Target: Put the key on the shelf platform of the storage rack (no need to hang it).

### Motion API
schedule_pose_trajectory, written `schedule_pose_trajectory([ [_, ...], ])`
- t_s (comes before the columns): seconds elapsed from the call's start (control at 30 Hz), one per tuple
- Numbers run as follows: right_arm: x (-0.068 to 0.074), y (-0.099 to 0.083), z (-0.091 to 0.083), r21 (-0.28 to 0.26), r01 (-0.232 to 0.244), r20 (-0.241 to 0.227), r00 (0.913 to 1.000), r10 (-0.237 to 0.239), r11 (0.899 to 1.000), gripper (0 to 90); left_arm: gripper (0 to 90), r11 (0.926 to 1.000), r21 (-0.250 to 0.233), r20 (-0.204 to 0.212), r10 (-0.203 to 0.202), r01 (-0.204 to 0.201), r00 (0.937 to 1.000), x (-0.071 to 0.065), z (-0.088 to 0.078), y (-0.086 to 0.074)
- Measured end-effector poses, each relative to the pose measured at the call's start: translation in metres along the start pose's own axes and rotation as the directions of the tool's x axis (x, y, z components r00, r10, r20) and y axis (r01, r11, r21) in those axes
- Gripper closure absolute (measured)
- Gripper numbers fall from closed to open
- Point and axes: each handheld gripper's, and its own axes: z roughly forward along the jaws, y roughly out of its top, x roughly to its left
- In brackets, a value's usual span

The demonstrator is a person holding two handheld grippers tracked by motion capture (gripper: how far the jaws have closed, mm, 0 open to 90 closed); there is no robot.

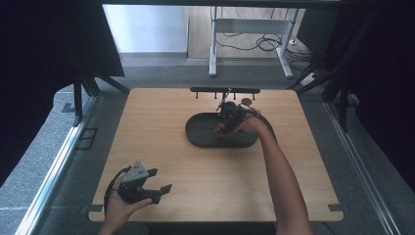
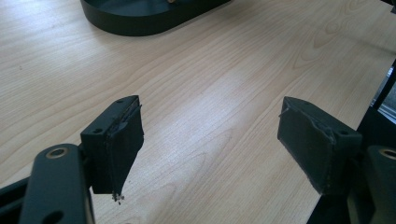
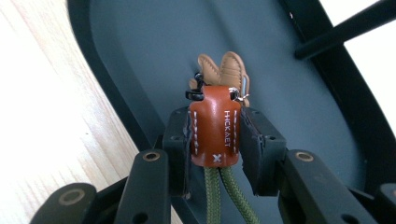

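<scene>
In the right gripper view my right gripper [image 3: 215, 117] is shut on a small brown leather key fob [image 3: 215, 135] with white stitching and lettering. A tan leather piece [image 3: 223, 69] and small metal clips stick out beyond it, and a green cord [image 3: 219, 196] trails back from it. The fob hangs just over the floor of a dark oval tray [image 3: 140, 46]. In the high view the right gripper [image 1: 227, 120] is over the right part of that tray [image 1: 203, 138]. My left gripper [image 1: 160, 180] rests low at the table's front left, open, with nothing between its fingers [image 2: 116, 144].
A black bar with several small pegs [image 1: 225, 90] stands along the table's far edge, just behind the tray. Bare wood [image 2: 219, 93] lies in front of the left gripper, with the tray's rim [image 2: 140, 25] farther off. A white desk frame [image 1: 213, 49] stands beyond the table.
</scene>
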Motion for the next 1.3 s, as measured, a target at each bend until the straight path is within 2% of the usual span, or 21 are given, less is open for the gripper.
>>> schedule_pose_trajectory([
  [0.33,0.001,-0.001,0.004,0.005,-0.006,-0.003,1.0,0.006,1.0,59.1,22.6,1.0,0.0,-0.001,0.0,0.0,1.0,0.0,0.0,0.0],
  [0.4,0.001,-0.001,0.001,-0.008,0.005,-0.001,1.0,-0.005,1.0,56.8,22.6,1.0,-0.001,-0.001,-0.001,0.001,1.0,0.0,0.0,0.0],
  [0.43,0.002,-0.001,-0.002,-0.016,-0.007,0.005,1.0,0.007,1.0,56.0,22.6,1.0,-0.001,-0.001,-0.001,0.001,1.0,0.0,0.0,0.0],
  [0.57,0.005,-0.004,-0.013,-0.051,-0.011,-0.012,0.9999,0.011,0.999,51.2,22.6,1.0,0.0,0.0,0.001,-0.001,1.0,0.0,0.0,0.0],
  [0.67,0.009,-0.009,-0.022,-0.099,-0.021,-0.042,0.999,0.017,0.995,46.9,22.6,1.0,-0.002,0.002,0.004,-0.004,1.0,-0.001,0.0,0.001],
  [0.7,0.011,-0.011,-0.025,-0.109,-0.024,-0.032,0.9993,0.021,0.994,46.0,22.6,1.0,-0.002,0.001,0.004,-0.004,1.0,-0.002,0.0,0.001],
  [0.83,0.02,-0.021,-0.039,-0.178,-0.046,-0.037,0.9985,0.04,0.983,44.9,22.6,1.0,-0.002,-0.001,0.004,-0.004,1.0,-0.002,0.0,0.001],
  [1.07,0.036,-0.049,-0.058,-0.239,-0.062,-0.031,0.9979,0.056,0.969,43.8,22.6,0.9999,0.006,0.001,0.012,-0.012,0.9999,-0.005,0.004,0.001],
  [1.3,0.055,-0.087,-0.07,-0.321,-0.08,-0.023,0.9968,0.076,0.944,43.8,22.6,0.9998,0.009,0.0,0.017,-0.017,0.9999,-0.008,0.005,0.003],
])
